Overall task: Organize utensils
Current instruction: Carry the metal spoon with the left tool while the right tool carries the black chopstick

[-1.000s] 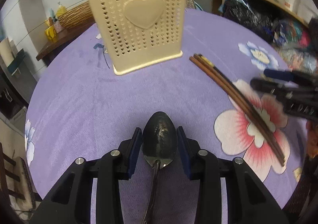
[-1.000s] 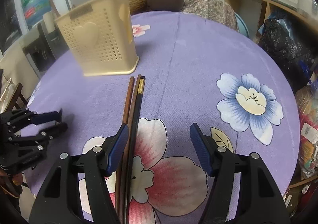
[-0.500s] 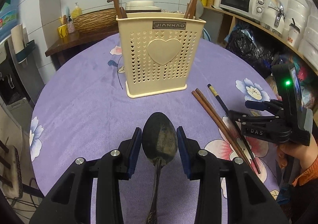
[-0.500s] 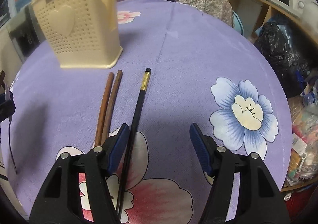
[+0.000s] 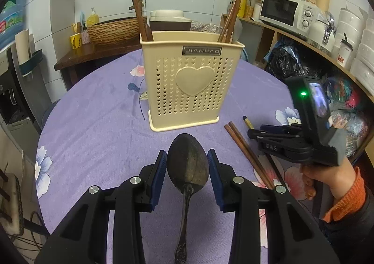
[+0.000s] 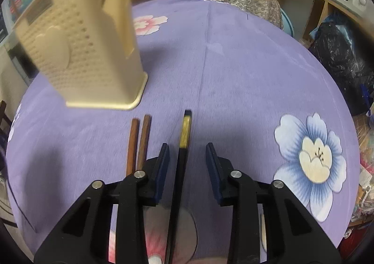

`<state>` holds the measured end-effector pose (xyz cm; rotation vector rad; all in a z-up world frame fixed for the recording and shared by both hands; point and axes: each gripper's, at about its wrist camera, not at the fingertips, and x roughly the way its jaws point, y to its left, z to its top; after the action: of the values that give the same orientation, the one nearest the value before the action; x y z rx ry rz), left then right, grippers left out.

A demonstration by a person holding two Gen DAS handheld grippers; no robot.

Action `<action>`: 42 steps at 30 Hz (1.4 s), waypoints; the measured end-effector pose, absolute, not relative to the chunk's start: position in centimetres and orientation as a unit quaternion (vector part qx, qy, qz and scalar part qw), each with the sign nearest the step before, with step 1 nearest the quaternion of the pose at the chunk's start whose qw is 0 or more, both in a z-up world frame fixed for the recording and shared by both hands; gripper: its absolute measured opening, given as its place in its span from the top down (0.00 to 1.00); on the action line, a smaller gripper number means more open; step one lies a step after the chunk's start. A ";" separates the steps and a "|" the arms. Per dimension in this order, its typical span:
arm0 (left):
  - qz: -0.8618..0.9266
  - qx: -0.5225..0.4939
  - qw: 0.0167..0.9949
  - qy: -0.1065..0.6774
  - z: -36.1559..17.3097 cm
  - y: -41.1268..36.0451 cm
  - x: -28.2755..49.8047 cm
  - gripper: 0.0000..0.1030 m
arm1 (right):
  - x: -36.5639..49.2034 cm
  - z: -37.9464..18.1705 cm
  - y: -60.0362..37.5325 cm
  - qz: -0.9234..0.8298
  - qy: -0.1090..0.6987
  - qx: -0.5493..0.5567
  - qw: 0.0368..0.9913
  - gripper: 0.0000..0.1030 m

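A kitchen with tiled walls and a microwave surrounds our round table [image 5: 93,123], draped in purple flowered cloth. The cream holder [image 5: 191,81] stands at twelve o'clock from our left gripper [image 5: 187,165], with wooden utensils already upright in it.

The left jaws are closed part-way on the spoon [image 5: 187,170], pads flanking its bowl edges; whether they truly pinch it we cannot tell for sure, though it looks held. We judge the spoon stiff, fairly heavy, and slick metal, so its rounded bowl may pivot between the pads.

Our right gripper [image 6: 187,165] has its jaws open astride the black chopstick [image 6: 184,137], not touching it. Two brown chopsticks [image 6: 138,142] lie just beside it at nine o'clock. The black one is light, rigid, thin and likely to roll; we would take it near the gold-banded thick end, keeping clear of the brown pair.
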<state>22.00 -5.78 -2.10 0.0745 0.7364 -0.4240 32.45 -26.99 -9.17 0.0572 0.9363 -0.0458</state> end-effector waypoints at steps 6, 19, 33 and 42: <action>-0.210 0.026 0.919 0.333 -0.1 -5.8 22.2 0.65 | 35.1 -8.9 -27.0 -0.020 0.463 0.026 0.886 0.91; -0.209 -0.006 0.934 0.288 3.0 -4.3 21.9 0.65 | 28.8 -2.4 -30.2 0.054 0.369 0.116 0.921 0.92; -0.220 -0.032 0.934 0.280 3.1 -4.2 22.0 0.65 | 19.9 6.4 -31.6 0.091 0.250 0.117 0.957 0.92; -0.230 -0.040 0.937 0.260 5.0 -4.2 22.7 0.65 | 20.1 10.0 -30.6 0.112 0.219 0.097 0.964 0.92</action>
<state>22.72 -4.17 5.05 -0.0824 0.5308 -0.4694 20.08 -30.57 9.98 0.1964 0.4434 0.2275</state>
